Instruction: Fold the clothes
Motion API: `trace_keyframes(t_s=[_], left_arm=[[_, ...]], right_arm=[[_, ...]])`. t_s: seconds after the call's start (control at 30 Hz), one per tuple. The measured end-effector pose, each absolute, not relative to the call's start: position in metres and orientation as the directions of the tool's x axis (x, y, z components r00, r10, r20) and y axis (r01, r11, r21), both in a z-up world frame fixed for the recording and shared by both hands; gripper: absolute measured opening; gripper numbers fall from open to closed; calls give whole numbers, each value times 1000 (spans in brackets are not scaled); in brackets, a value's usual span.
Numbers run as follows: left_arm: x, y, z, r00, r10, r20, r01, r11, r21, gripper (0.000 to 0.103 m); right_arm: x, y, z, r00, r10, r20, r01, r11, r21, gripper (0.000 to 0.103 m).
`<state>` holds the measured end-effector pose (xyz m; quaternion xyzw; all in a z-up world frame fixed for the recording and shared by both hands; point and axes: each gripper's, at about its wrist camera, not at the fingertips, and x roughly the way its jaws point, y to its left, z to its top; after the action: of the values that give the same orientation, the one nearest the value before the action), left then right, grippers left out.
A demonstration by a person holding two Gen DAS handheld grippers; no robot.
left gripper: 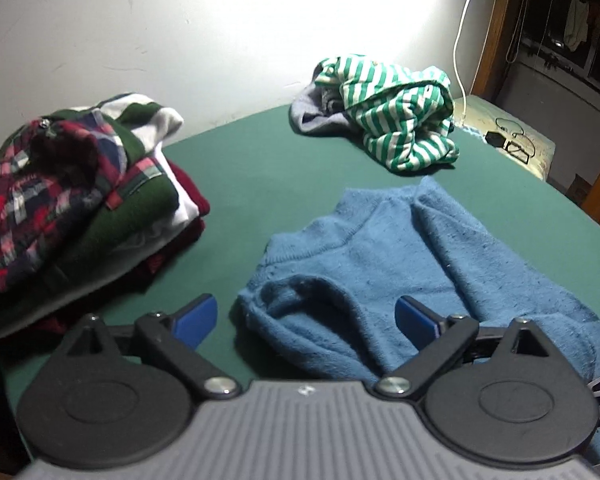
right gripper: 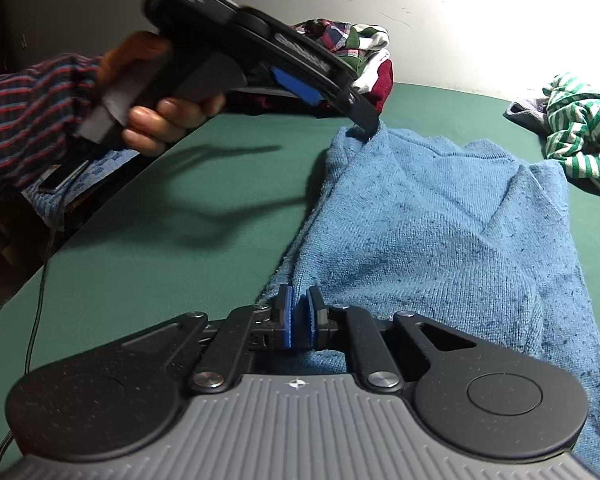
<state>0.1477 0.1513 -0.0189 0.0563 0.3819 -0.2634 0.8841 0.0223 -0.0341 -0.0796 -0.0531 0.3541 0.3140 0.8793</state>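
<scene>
A blue sweater (left gripper: 400, 248) lies partly folded on the green table (left gripper: 252, 184). My left gripper (left gripper: 306, 316) hovers open over the sweater's near left corner, its blue pads (left gripper: 196, 316) wide apart with nothing gripped. In the right wrist view a hand (right gripper: 160, 120) holds the left gripper (right gripper: 366, 120), whose tip is at the sweater's (right gripper: 440, 232) far corner. My right gripper (right gripper: 299, 318) is nearly closed, and its pads (right gripper: 286, 320) pinch a fold of the sweater's near left edge in the narrow gap.
A stack of folded clothes (left gripper: 80, 200) with a plaid piece on top sits at the left. A crumpled green-and-white striped garment (left gripper: 400, 120) on a grey one lies at the far side. A white cable (left gripper: 460, 60) hangs at the wall. A striped sleeve (right gripper: 28, 112) enters from the left.
</scene>
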Motion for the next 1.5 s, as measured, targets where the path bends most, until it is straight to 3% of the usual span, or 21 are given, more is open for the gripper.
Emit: trace_keyframes(t_s=[0.1, 0.23, 0.33, 0.37, 0.4, 0.47, 0.53, 0.57, 0.6, 0.77, 0.93, 1.1, 1.27, 1.4, 1.47, 1.5], left_arm=[[145, 141, -21, 528, -479, -701, 524, 834, -175, 87], [148, 123, -36, 495, -470, -731, 529, 830, -175, 85], [157, 120, -47, 460, -471, -753, 509, 835, -211, 59], [159, 119, -50, 449, -474, -758, 503, 835, -224, 43], [162, 118, -53, 443, -474, -761, 495, 837, -233, 34], [165, 119, -55, 450, -466, -762, 473, 848, -240, 34], [167, 125, -53, 467, -465, -752, 445, 859, -254, 18], [168, 129, -51, 477, -464, -747, 431, 864, -262, 3], [169, 133, -49, 485, -469, -738, 420, 865, -274, 1], [157, 146, -31, 530, -503, -683, 432, 853, -293, 1], [166, 155, -57, 508, -463, -726, 387, 876, -288, 1], [176, 160, -71, 494, -487, -720, 399, 863, -310, 15], [181, 156, -71, 498, -486, -718, 427, 858, -285, 16], [176, 152, -66, 507, -464, -726, 452, 861, -234, 15], [175, 150, -63, 513, -453, -729, 455, 864, -216, 16], [175, 150, -63, 514, -447, -732, 455, 866, -210, 16]], right_arm=[[20, -33, -80, 554, 513, -656, -588, 799, 127, 10], [19, -34, -79, 554, 510, -658, -590, 798, 122, 10], [17, -34, -79, 556, 509, -657, -587, 800, 122, 10], [17, -34, -79, 557, 508, -656, -585, 801, 124, 10], [17, -34, -79, 559, 508, -656, -583, 803, 125, 10], [17, -34, -79, 561, 507, -655, -579, 805, 127, 10], [17, -35, -78, 571, 496, -654, -566, 815, 124, 10], [16, -35, -78, 575, 496, -651, -561, 818, 126, 9], [15, -36, -77, 581, 495, -646, -558, 820, 127, 8], [9, -41, -69, 603, 500, -622, -557, 822, 120, 5], [5, -40, -67, 581, 513, -632, -586, 803, 113, 5], [6, -37, -71, 553, 512, -657, -590, 798, 126, 5], [3, -38, -68, 538, 517, -665, -584, 798, 148, 7], [-21, -48, -54, 536, 531, -656, -600, 786, 146, 19], [-33, -49, -52, 518, 532, -670, -632, 766, 118, 34], [-38, -48, -53, 509, 527, -681, -644, 758, 106, 34]])
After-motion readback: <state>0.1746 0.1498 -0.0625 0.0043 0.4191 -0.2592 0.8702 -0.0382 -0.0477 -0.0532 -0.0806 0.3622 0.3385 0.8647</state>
